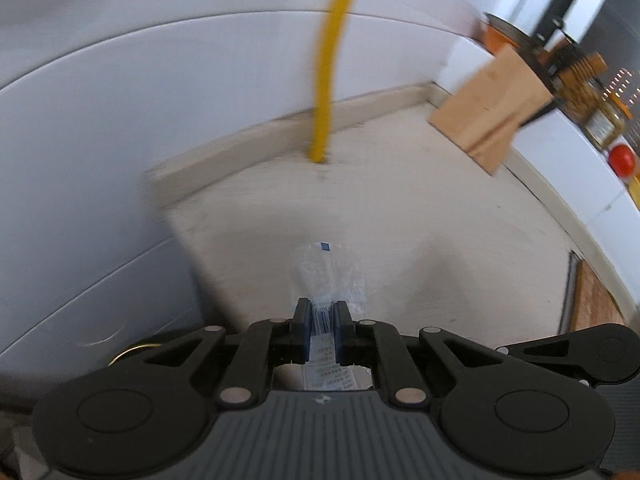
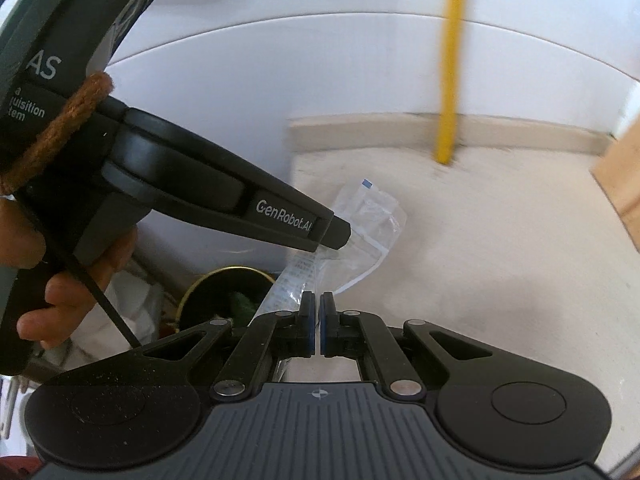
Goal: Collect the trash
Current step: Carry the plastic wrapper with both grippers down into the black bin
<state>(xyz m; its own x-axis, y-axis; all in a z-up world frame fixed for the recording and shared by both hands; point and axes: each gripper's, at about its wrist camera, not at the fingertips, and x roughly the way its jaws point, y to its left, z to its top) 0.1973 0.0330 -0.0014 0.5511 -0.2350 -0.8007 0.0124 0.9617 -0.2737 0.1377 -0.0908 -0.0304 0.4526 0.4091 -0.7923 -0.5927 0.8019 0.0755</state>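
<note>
Pinching one clear wrapper [image 1: 325, 280]: left hand-held gripper [image 1: 321, 330]; right hand-held gripper [image 2: 317, 326] closed, empty.

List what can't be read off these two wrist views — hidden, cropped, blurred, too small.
- Clear plastic wrapper, left wrist: print too small; lower part hidden behind the left gripper.
- Bin, right wrist: contents dark, partly hidden by gripper linkage.
- Right gripper: shut, but whether it pinches the wrapper's edge is unclear.
- Yellow pole: motion-blurred, top cropped.
- Jar, counter items: blurred near the fisheye edge.
</note>
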